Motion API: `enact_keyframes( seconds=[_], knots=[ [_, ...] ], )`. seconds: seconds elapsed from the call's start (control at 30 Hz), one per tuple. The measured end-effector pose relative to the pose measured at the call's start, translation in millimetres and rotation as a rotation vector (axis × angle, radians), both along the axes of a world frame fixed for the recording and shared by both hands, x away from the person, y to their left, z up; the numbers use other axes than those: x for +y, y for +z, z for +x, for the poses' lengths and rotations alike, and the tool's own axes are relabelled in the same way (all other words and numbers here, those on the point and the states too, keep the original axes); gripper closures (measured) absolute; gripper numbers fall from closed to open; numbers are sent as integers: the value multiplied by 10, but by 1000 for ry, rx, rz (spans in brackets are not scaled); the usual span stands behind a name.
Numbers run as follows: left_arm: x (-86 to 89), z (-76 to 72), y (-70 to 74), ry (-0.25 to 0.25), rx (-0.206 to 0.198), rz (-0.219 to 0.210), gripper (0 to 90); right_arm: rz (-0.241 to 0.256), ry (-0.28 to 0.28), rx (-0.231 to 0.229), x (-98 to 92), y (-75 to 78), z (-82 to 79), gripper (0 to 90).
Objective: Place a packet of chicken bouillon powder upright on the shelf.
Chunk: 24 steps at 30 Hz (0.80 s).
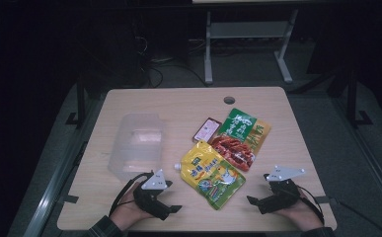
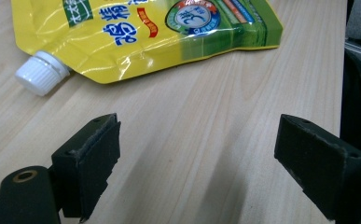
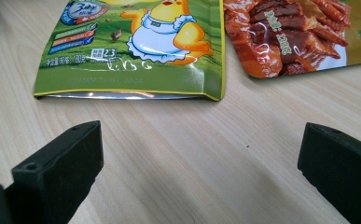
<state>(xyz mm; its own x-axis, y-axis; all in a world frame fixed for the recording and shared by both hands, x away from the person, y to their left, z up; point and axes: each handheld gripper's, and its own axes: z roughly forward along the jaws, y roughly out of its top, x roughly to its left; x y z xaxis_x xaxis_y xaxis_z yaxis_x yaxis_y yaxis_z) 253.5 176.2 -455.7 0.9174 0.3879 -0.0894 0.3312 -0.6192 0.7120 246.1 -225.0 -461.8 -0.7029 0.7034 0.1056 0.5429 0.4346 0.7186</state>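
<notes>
Dim room, dark floor, a metal frame at the back; light wood table [image 1: 144, 101] under the lamp. Largest item: clear plastic container [image 1: 138, 143], lying just ahead of the left claw [image 1: 166, 207], likely the bin the packets are meant for. Next, the yellow-green spout pouch [image 1: 213, 174] lies flat between the two claws, white cap [image 2: 42, 73] pointing toward the left one, its sealed bottom edge facing the right claw [image 1: 258, 202]. That puts it in easy reach of either. Red-and-green snack bag [image 1: 240, 138] sits ahead of the right claw, partly under the pouch's far edge. Small red packet [image 1: 207, 129] lies beyond both, touching the snack bag. Both claws spread wide, holding nothing, resting low at the near table edge, apparently staged for a first pick.
</notes>
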Motion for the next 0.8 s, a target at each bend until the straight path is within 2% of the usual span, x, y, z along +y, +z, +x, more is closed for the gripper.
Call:
enact_keyframes(
  seconds=[0.13,0.2,0.23,0.27,0.3,0.33,0.37,0.43,0.47,0.5,0.53,0.57,0.6,0.7,0.73,0.8],
  knots=[
    [-28,-11,-8,-9,9,-3,136,0,-1,5,-2,9,9,6],
    [-37,-19,-7,-9,16,-6,137,17,-11,8,-12,37,17,67],
    [-38,-18,-8,-9,16,-6,138,36,-10,22,-16,72,34,156],
    [-39,-19,-8,-9,20,-9,138,36,-10,22,-16,72,34,156],
    [-39,-14,-9,-9,23,-12,138,54,-1,18,-7,131,59,229],
    [-39,-14,-9,-9,23,-12,138,54,-1,18,-7,131,59,229],
    [-42,-8,-9,-7,28,-15,139,61,2,18,16,174,100,343],
    [-54,-12,-15,2,33,-29,139,66,22,17,48,195,153,451],
    [-54,-12,-15,2,33,-29,139,66,22,17,48,195,153,451],
    [-55,-7,-14,-6,31,-22,139,65,34,19,83,207,201,556],
    [-55,-7,-14,-6,31,-22,139,65,34,19,83,207,201,556],
    [-58,-5,-19,-9,27,-22,139,64,56,35,125,209,257,656],
    [-59,-6,-22,-8,29,-22,139,64,56,35,125,209,257,656],
    [-53,-5,-10,-9,20,-25,139,41,66,25,200,216,352,796],
    [-53,-5,-10,-9,20,-25,139,41,66,25,200,216,352,796],
    [-57,-6,-9,-7,15,-25,140,13,82,6,256,217,426,870]
  ],
)
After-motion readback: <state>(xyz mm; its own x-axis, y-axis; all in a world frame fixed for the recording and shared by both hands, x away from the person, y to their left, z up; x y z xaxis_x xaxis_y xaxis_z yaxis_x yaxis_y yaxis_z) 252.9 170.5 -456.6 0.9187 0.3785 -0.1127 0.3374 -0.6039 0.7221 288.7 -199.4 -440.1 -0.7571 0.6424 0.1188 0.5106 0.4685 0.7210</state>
